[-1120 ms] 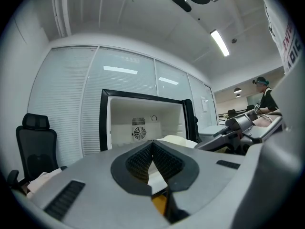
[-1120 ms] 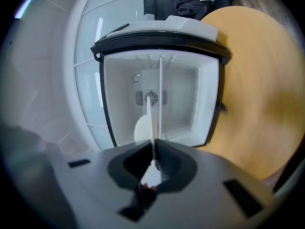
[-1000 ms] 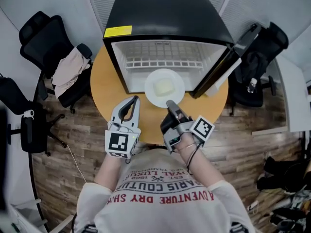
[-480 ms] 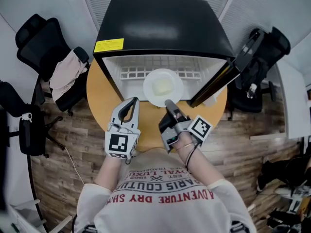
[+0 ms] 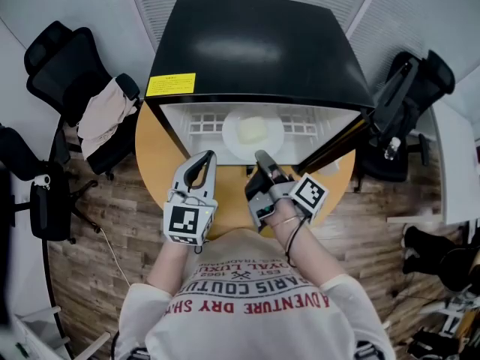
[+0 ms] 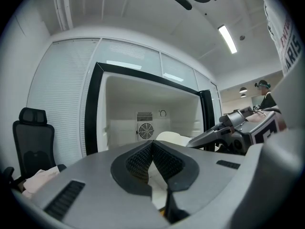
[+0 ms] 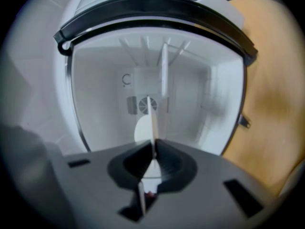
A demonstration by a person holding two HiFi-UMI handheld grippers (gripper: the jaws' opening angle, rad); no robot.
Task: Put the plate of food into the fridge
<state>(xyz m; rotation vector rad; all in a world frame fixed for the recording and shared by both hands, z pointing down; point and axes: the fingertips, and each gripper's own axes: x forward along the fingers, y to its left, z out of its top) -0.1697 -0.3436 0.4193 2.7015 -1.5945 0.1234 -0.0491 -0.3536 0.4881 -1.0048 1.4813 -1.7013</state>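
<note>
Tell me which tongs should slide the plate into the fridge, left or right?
Right, I'd say. The right tongs are shut on the rim of the plate, which sits at the mouth of the open fridge. The left tongs are shut, hold nothing, and hang back over the table.

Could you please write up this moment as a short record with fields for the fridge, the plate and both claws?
Fridge: black, standing on the round wooden table, door open to the right
Plate: white, at the fridge's opening over the wire shelf; cannot tell if it is set down
Food: pale block in the plate's middle
Right claw: shut on the plate's near rim
Left claw: shut, empty, in front of the fridge
Stage: plate not yet released
</note>
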